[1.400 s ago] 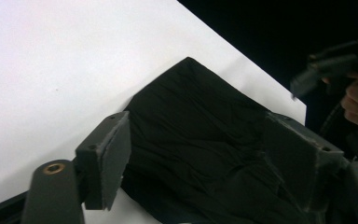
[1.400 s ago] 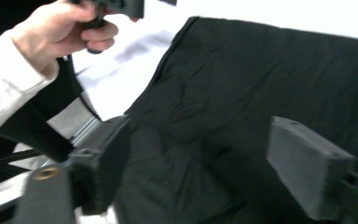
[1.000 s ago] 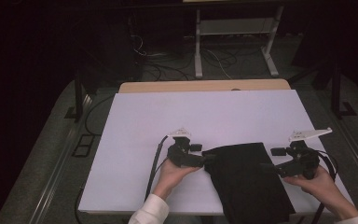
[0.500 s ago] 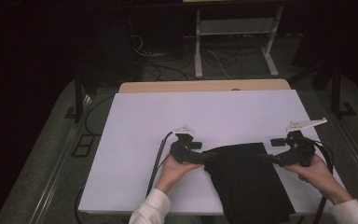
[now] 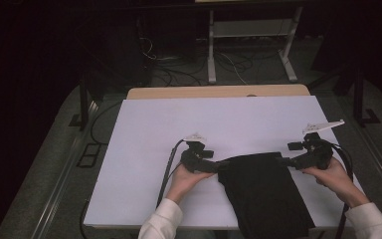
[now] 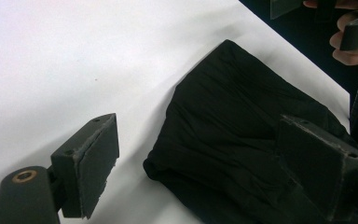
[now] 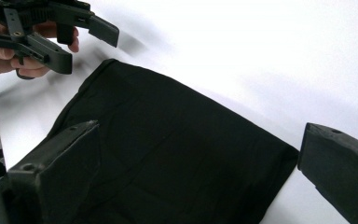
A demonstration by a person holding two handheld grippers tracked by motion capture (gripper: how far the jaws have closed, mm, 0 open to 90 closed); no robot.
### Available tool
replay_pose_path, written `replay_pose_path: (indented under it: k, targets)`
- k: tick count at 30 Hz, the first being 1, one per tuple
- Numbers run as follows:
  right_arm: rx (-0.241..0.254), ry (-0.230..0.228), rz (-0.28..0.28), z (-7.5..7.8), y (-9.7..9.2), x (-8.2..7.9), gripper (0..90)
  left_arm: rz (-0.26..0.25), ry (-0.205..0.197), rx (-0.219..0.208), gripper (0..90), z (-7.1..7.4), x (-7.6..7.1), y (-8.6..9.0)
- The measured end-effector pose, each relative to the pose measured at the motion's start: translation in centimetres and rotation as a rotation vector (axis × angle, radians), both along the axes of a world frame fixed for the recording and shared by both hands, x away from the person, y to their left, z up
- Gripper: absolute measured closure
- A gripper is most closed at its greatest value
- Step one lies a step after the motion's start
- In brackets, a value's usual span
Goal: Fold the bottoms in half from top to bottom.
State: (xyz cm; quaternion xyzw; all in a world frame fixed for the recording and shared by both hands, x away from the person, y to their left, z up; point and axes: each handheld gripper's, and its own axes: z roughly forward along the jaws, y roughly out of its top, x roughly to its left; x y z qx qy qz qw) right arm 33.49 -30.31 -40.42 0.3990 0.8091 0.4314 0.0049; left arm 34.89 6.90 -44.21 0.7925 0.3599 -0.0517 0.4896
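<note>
**Two open grippers flank a black cloth**

A folded black cloth (image 5: 264,196) lies on the near right part of the white table (image 5: 219,119), hanging over its front edge. The left gripper (image 5: 214,166) sits at the cloth's far left corner, jaws spread, grasping nothing. The right gripper (image 5: 284,160) sits at its far right corner, likewise released.

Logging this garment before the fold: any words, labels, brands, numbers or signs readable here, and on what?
None can be read.
black cloth: no tag, print or logo shows on it.
white table cover: blank.
left gripper and right gripper: no markings legible.
</note>
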Motion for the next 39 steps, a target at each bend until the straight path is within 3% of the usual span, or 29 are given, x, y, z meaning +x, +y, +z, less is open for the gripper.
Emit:
replay_pose_path:
  k: [13,23,25,31,34,39]
  targets:
    - [-0.024,0.023,-0.017,-1.3,-0.6,1.3,0.0,0.009,0.019,-0.002,13.7,-0.8,0.6,-0.1]
    - [-0.061,0.059,-0.046,-2.8,-1.4,2.3,0.0,-0.03,0.047,0.0,18.0,-1.4,0.6,-0.7]
    - [-0.06,0.072,-0.051,-3.1,-1.7,2.5,3.5,-0.034,0.051,0.003,19.1,-1.5,0.6,-0.8]
    - [-0.057,0.094,-0.05,-4.0,-2.1,2.9,13.6,-0.069,0.07,0.005,28.0,-1.7,0.5,-1.0]
    - [-0.059,0.105,-0.041,-4.3,-2.0,3.2,14.5,-0.084,0.08,0.009,32.0,-1.8,0.5,-1.1]
    - [-0.069,0.09,-0.015,-4.7,-1.4,3.6,20.5,-0.11,0.071,0.026,43.3,-1.9,0.4,-1.2]
